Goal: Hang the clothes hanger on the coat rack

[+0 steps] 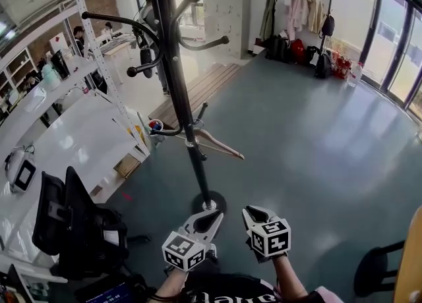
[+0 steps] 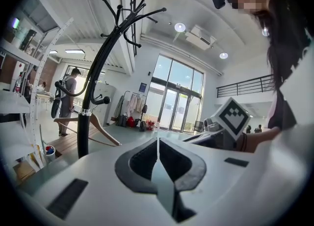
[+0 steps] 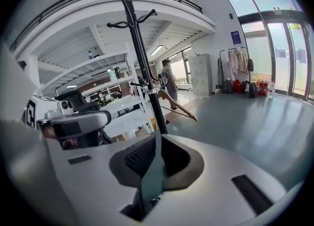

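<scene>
The black coat rack stands just ahead of me on a round base. A wooden clothes hanger hangs from one of its low hooks, tilted down to the right. Both grippers are held low in front of the base, apart from rack and hanger. My left gripper is shut with nothing in it, and my right gripper beside it is also shut and empty. The left gripper view shows the hanger against the pole beyond its jaw tips. The right gripper view shows the hanger past its tips.
White shelving and a white table run along the left, with a black chair near me. A dark stool stands at the lower right. A clothes rail with garments and glass doors are far off. A person stands behind the rack.
</scene>
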Action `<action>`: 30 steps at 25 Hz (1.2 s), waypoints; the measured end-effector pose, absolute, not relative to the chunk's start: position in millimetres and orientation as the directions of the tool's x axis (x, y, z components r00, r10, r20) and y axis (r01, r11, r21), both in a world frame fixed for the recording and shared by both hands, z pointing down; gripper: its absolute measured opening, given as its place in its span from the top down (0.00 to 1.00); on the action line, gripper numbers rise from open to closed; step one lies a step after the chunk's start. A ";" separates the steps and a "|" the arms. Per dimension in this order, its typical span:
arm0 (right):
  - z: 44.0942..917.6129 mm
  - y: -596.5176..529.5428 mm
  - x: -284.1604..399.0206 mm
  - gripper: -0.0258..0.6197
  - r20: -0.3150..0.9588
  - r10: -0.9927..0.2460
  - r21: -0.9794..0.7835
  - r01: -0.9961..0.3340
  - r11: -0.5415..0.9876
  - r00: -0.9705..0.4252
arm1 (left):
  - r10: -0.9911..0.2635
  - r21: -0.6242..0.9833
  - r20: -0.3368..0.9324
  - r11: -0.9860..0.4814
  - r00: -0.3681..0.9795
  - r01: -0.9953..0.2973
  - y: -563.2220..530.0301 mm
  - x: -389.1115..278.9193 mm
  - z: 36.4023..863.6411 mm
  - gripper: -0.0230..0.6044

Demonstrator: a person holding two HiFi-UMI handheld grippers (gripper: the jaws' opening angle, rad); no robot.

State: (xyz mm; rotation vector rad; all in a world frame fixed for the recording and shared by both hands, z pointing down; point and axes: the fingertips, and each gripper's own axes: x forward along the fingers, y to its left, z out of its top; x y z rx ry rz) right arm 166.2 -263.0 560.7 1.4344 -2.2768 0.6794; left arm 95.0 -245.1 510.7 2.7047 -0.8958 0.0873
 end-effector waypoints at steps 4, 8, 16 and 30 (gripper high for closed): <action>563.9 -222.8 166.4 0.92 0.532 -0.720 -0.237 -0.895 0.379 -0.446 | -0.587 0.267 0.156 -0.749 0.794 -0.606 -209.0 100.5 519.7 0.96; 569.4 -182.2 161.9 0.93 0.536 -0.697 -0.260 -0.879 0.401 -0.476 | -0.599 0.288 0.175 -0.728 0.781 -0.622 -172.1 101.9 531.3 0.96; 577.5 -112.7 149.8 0.94 0.544 -0.664 -0.287 -0.857 0.427 -0.513 | -0.599 0.299 0.207 -0.714 0.774 -0.633 -108.9 103.2 540.0 0.96; 571.9 -64.9 110.2 0.94 0.523 -0.681 -0.315 -0.858 0.405 -0.513 | -0.614 0.260 0.155 -0.730 0.774 -0.632 -72.3 60.1 516.3 0.96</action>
